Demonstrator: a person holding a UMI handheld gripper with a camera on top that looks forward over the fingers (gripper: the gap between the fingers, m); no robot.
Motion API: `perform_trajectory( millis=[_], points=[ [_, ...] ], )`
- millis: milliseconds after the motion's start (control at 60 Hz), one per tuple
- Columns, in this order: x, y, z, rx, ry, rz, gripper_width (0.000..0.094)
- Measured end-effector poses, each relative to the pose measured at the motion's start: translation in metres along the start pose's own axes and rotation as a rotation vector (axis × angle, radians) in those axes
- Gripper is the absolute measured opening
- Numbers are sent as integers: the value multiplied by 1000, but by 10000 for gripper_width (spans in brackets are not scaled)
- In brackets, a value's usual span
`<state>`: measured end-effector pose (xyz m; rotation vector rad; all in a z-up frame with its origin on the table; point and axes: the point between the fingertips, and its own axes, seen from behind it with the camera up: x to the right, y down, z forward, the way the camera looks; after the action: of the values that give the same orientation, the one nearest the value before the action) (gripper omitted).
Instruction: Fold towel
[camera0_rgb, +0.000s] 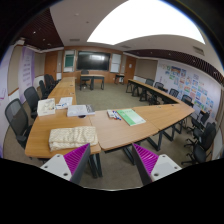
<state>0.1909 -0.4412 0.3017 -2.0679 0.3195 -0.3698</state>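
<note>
A cream towel lies bunched and partly folded on the near left corner of the long wooden table. My gripper is raised well back from the table, with its magenta-padded fingers spread wide apart and nothing between them. The towel sits beyond and just above the left finger, clear of both fingers.
Papers, a white bag and a green folder lie farther along the table. Black office chairs line both sides. A second table runs along the right. Grey floor lies between me and the table.
</note>
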Motion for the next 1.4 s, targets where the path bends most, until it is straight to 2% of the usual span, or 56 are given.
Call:
perform_trajectory(
  millis=[117,267,417,500,600,750,867,1083,1150,1233,1267,1333,1400],
  points=[
    [3,23,5,-43,-2,-5,851],
    [-5,78,10,-127,-17,-20,851],
    [-67,134,32,-214,-67,-42,850],
    [-114,149,37,-232,-141,-39,856],
    [-188,145,57,-228,-238,-41,855],
    [-291,114,116,-164,-328,-67,856],
    [-352,97,181,-146,-348,-86,854],
    [-411,94,288,-161,-307,-166,843],
    [-422,102,307,-173,-319,-202,774],
    [-427,114,318,-206,-318,-237,628],
    [-430,111,320,-194,-329,-231,504],
    [-419,110,325,-185,-297,-286,192],
    [-419,110,326,-173,-301,-314,92]
  ],
)
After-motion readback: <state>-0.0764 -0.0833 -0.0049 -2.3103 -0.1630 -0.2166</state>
